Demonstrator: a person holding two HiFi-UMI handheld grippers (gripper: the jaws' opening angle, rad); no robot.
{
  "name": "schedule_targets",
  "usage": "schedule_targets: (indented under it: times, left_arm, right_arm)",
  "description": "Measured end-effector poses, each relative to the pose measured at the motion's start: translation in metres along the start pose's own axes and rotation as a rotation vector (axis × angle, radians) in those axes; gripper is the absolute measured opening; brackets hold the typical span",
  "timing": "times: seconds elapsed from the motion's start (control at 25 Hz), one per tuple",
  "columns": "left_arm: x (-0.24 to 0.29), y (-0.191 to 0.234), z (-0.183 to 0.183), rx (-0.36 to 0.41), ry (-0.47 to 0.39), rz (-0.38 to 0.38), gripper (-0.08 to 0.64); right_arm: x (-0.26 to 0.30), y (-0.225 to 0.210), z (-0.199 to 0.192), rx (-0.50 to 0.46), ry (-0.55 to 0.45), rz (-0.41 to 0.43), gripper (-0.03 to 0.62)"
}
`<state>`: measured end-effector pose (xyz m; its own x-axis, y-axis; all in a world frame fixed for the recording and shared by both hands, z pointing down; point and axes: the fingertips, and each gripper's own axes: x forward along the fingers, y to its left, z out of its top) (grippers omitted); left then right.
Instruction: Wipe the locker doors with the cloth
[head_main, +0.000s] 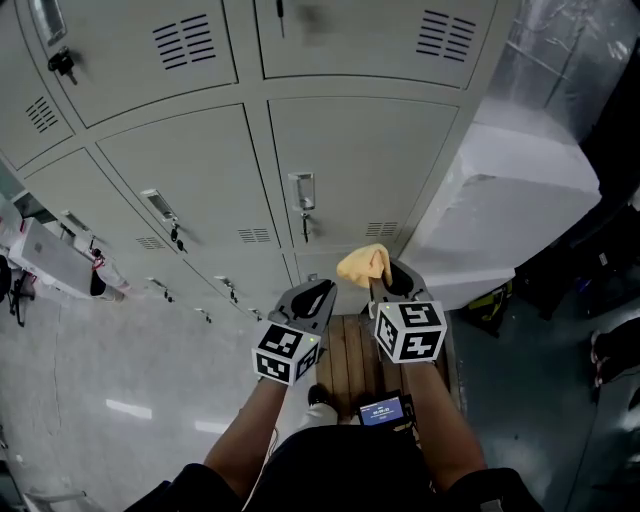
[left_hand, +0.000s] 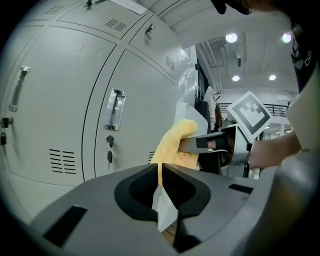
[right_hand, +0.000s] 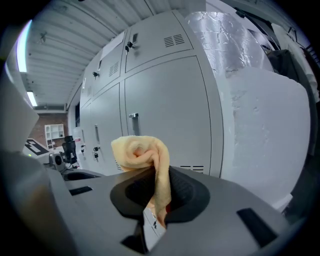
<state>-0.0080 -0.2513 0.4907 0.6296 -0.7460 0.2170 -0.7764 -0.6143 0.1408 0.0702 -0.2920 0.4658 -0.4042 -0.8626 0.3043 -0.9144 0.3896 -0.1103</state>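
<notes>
The left gripper (head_main: 318, 290) has its jaws pressed together with nothing between them. At its 3 o'clock, just beside it, the right gripper (head_main: 392, 272) is clamped on the yellow cloth (head_main: 362, 264), which bunches out of the jaw tips toward 12 o'clock. The cloth is held near the lower locker door (head_main: 350, 160); contact cannot be confirmed. A white wrapped block (head_main: 510, 210) stands at 3 o'clock of the lockers.

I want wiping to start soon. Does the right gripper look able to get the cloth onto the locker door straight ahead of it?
Probably yes. The right gripper holds the cloth in its jaws, bunched ahead of the tips, and nothing stands between it and the locker door.
</notes>
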Motion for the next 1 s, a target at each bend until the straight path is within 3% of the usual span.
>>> schedule_targets:
  times: [0.24, 0.4, 0.52, 1.0]
  left_arm:
    - [-0.015, -0.028, -0.01, 0.002, 0.003, 0.004, 0.038]
    - [-0.022, -0.058, -0.013, 0.009, -0.007, 0.021, 0.038]
    - [-0.023, -0.095, -0.02, 0.013, -0.005, 0.027, 0.038]
    - [-0.051, -0.248, -0.062, 0.076, 0.04, 0.075, 0.038]
  right_arm:
    - [-0.031, 0.005, -0.003, -0.006, -0.002, 0.028, 0.071]
    - [-0.064, 0.0, -0.007, -0.065, -0.017, 0.025, 0.071]
    - [-0.099, -0.012, -0.013, -0.104, -0.036, 0.016, 0.071]
    - [-0.241, -0.062, -0.071, -0.075, -0.028, 0.054, 0.071]
